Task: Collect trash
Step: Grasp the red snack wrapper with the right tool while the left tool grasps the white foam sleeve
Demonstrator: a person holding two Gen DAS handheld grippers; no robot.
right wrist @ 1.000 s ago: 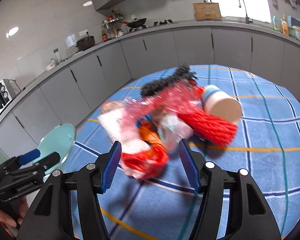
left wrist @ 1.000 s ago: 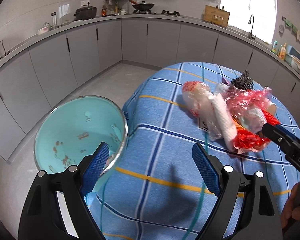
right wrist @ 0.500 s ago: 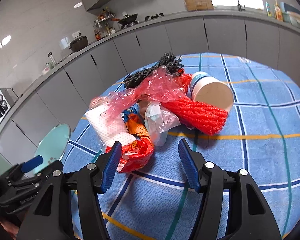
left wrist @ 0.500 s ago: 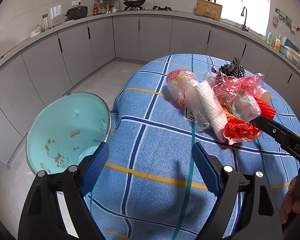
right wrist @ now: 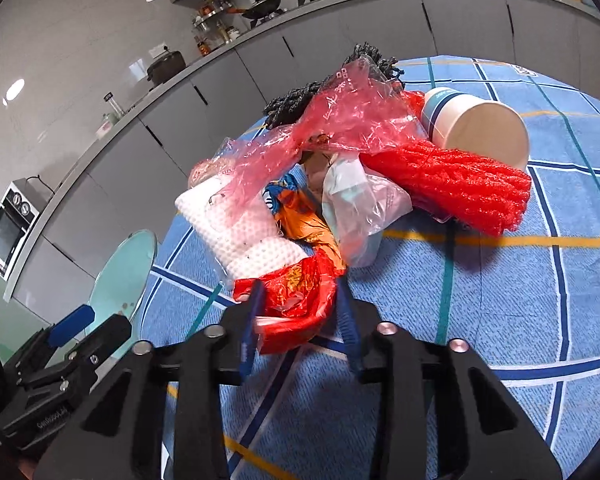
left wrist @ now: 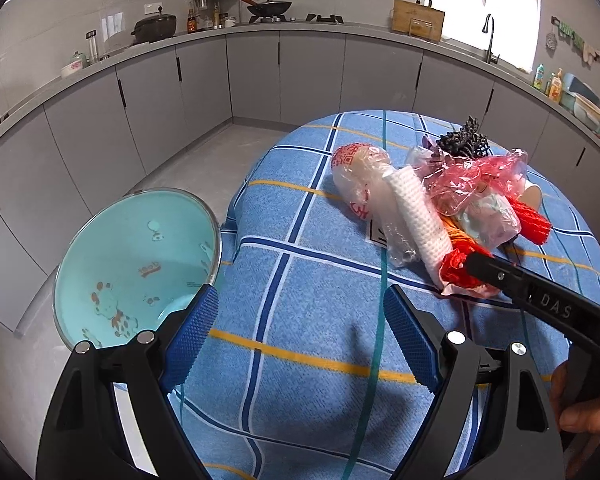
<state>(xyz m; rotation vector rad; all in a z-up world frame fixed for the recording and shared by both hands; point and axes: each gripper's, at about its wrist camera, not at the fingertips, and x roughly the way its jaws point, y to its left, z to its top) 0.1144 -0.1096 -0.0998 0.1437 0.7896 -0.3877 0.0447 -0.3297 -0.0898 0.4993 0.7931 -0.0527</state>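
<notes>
A trash pile (right wrist: 340, 184) sits on the checked tablecloth (right wrist: 520, 300). At its near edge, the right gripper (right wrist: 298, 312) pinches a red wrapper (right wrist: 296, 296). Left of the pile, the left gripper (left wrist: 296, 340) waits spread wide, beside a teal bin (left wrist: 140, 264) seemingly held ready for trash

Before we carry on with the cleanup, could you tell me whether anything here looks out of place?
Yes: a heap of trash, with wrappers, foam netting and a tipped paper cup, sits on the blue tablecloth. The right gripper is clamped on a red wrapper.
</notes>
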